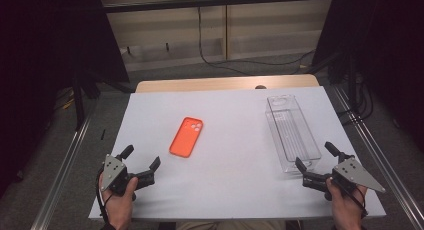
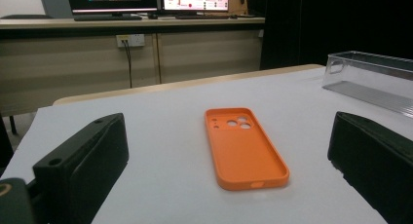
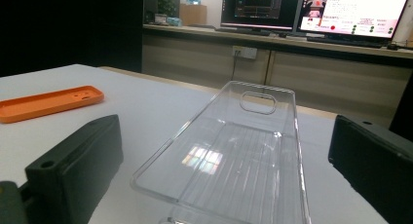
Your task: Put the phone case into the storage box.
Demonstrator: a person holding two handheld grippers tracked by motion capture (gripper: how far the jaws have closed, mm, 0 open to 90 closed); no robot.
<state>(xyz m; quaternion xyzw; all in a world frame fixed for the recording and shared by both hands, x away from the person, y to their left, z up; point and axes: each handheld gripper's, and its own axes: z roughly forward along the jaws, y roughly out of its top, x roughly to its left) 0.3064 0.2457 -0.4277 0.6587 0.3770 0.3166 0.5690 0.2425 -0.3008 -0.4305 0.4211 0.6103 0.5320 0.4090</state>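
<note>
Orange phone case lies flat near the middle of the white table, camera cutouts at its far end. My left gripper sits at 7 o'clock from it, jaws spread wide, holding nothing. Clear plastic tray lies lengthwise at 3 o'clock from the case, well apart. My right gripper is at the tray's near end, jaws wide apart, empty.
</note>
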